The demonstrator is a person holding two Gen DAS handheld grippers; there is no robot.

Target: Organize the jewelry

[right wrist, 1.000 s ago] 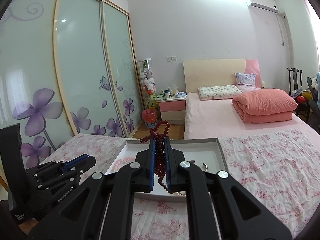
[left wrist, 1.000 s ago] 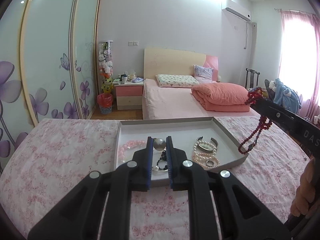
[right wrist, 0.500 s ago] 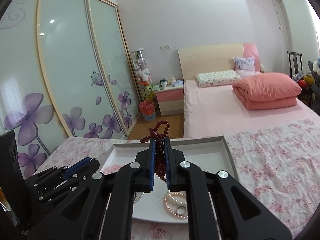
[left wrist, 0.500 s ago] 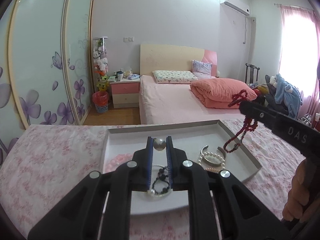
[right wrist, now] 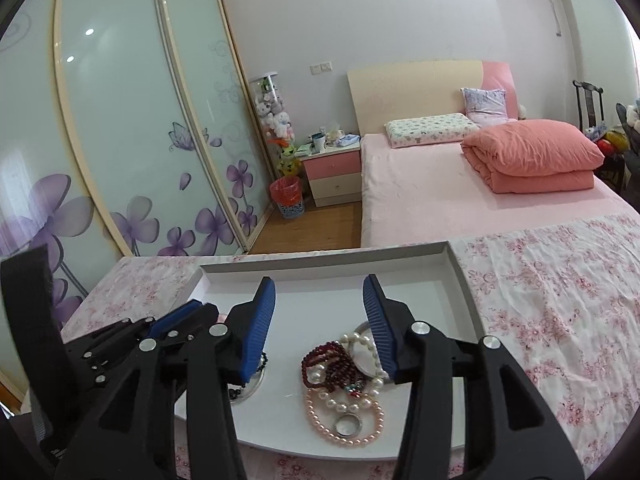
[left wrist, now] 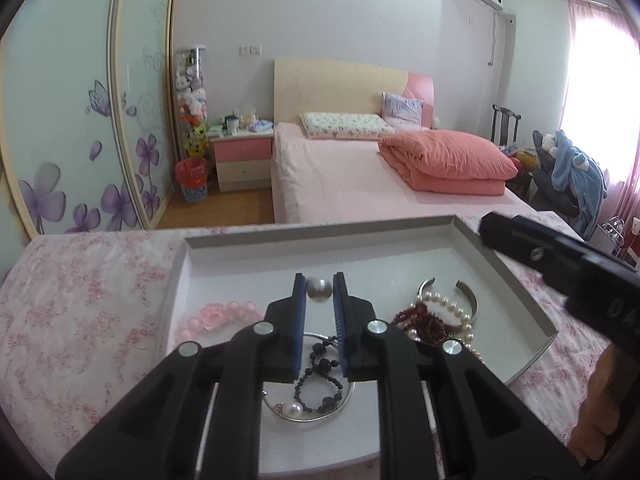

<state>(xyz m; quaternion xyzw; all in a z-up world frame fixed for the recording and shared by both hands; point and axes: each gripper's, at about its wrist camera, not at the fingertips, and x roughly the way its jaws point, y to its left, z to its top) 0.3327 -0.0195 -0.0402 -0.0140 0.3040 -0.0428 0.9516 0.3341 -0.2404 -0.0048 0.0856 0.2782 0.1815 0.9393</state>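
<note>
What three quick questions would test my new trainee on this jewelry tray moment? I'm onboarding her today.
1. True or false: the right gripper is open and holds nothing.
2. Where do the dark red beads lie? A) on the floral cloth B) in the white tray, on the pearl strands C) in the left gripper
3. Fill in: the pink bead bracelet sits in the tray's ____ part, seen from the left wrist.

Key: 1 true; 2 B; 3 left.
</note>
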